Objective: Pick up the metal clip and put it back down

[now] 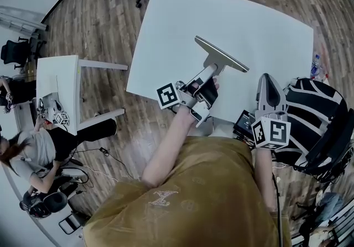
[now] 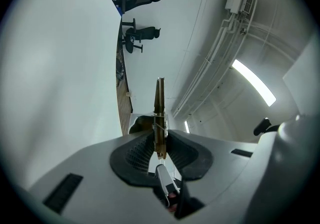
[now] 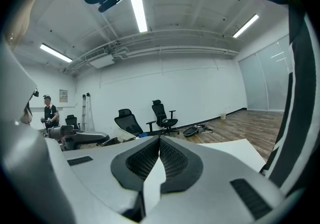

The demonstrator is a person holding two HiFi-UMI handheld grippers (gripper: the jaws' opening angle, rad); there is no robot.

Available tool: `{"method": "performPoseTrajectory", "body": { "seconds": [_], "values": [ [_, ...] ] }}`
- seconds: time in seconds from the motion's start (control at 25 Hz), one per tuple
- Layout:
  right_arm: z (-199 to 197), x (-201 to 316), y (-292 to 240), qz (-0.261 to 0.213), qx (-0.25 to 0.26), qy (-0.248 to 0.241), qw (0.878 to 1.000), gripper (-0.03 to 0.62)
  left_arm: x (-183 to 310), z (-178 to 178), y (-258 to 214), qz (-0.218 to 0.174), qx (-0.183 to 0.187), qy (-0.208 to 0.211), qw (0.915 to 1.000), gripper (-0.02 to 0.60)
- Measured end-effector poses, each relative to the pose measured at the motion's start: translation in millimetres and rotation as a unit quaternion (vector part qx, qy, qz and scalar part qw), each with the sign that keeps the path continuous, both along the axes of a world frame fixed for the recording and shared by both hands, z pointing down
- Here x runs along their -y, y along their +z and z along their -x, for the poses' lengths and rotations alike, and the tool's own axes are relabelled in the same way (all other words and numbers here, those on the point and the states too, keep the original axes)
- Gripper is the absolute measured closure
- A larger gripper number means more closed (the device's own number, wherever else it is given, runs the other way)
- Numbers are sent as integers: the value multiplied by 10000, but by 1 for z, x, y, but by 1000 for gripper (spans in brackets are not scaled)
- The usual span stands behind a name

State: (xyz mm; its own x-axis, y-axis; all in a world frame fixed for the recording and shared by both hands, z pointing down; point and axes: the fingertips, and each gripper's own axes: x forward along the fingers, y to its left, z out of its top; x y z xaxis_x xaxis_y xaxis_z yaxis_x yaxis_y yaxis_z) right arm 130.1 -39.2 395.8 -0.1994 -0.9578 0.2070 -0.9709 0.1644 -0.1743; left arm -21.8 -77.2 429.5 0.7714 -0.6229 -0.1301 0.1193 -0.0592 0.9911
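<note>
**Left gripper has the clip, right one idle**

Watching the feeds from my end. The left gripper [image 1: 209, 70] is clamped on the metal clip [image 1: 221, 54]. It's got the stem end, and the long flat bar of the clip sticks out on the far side, over the near half of the white table [image 1: 221, 14]. In the left gripper view the clip [image 2: 159, 113] sits edge-on, right between the two dark ribbed pads [image 2: 137, 153], with its little spring showing just above them. So the left gripper [image 2: 160, 140] is at a narrow gap, pinched on metal.

That gripper is rolled onto its side: the table [image 2: 60, 67] fills the left of its view like a wall, and there's a strip of background between it and the clip. It looks lifted clear of the surface to me, though the head view alone wouldn't settle that.

The right gripper [image 1: 267, 77] sits over the near right edge of the table, well apart from the clip. Its own view shows the jaws meeting at the tips with nothing between them — closed and empty [image 3: 160, 140]. It's looking out across the room at a couple of black office chairs [image 3: 162, 113] against the far white wall.

Off to the left there's a small white side table [image 1: 58, 83] on the wooden floor [image 1: 99, 19].
</note>
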Motion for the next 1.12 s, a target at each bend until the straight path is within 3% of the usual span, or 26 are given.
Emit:
{"method": "performPoseTrajectory", "body": {
  "seconds": [1.12],
  "values": [
    [8,2,64,773,9,-98,9970,585,3,11,94,798,420,-96,9959,502]
  ]
}}
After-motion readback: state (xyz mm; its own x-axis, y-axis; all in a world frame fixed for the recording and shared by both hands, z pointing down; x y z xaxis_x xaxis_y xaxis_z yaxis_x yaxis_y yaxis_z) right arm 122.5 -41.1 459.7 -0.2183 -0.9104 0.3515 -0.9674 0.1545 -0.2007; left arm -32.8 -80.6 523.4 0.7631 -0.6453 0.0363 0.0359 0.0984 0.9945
